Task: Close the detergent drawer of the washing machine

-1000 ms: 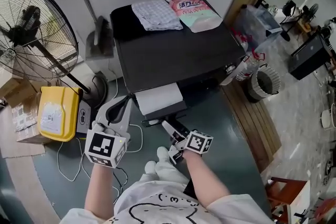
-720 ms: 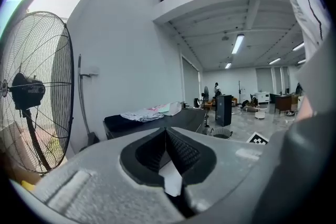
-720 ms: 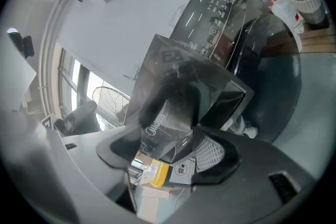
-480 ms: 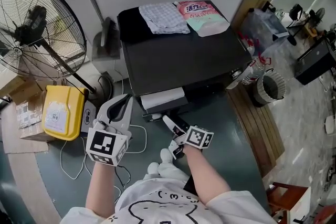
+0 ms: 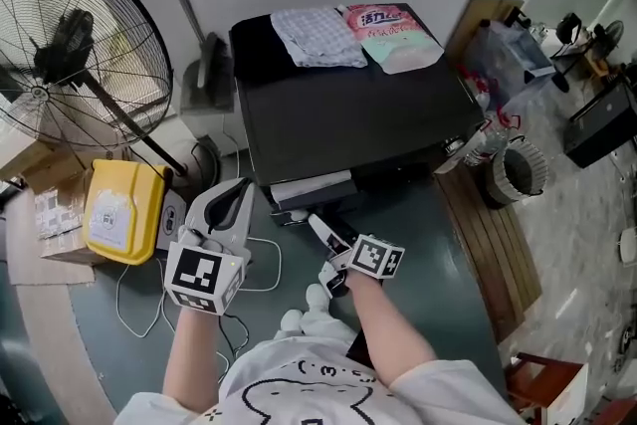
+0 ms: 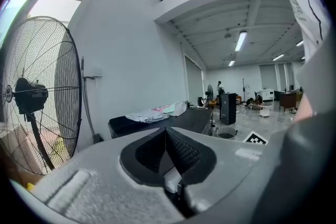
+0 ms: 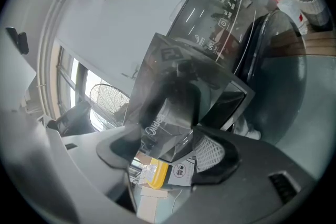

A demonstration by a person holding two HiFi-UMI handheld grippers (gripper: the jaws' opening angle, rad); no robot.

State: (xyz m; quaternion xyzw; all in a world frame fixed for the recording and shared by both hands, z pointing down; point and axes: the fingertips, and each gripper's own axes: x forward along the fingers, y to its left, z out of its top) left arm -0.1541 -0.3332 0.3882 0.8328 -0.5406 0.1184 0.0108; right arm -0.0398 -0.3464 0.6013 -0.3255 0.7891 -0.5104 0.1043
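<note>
The black washing machine [image 5: 348,114] stands ahead of me, seen from above in the head view. Its detergent drawer [image 5: 311,186] sticks out a little at the front left, with a narrow white strip of its top showing. My right gripper [image 5: 320,226] is open just below it, fingertips at the drawer's dark front. In the right gripper view that glossy drawer front [image 7: 173,92] fills the space ahead of the right gripper [image 7: 165,134]. My left gripper [image 5: 234,194] hangs to the left of the machine, shut and empty. The left gripper [image 6: 167,131] points over the machine's top [image 6: 184,122].
A checked cloth [image 5: 318,35] and a pink pouch [image 5: 393,35] lie on the machine's top. A big floor fan [image 5: 70,45], a yellow container [image 5: 121,212] and a cardboard box [image 5: 50,214] stand at the left. White cables [image 5: 264,259] run over the floor. A wooden board [image 5: 488,214] and a bin [image 5: 518,169] are at the right.
The drawer has slid into the machine: far less of its white top shows than a second ago. My right gripper followed it forward. The left gripper stayed put.
</note>
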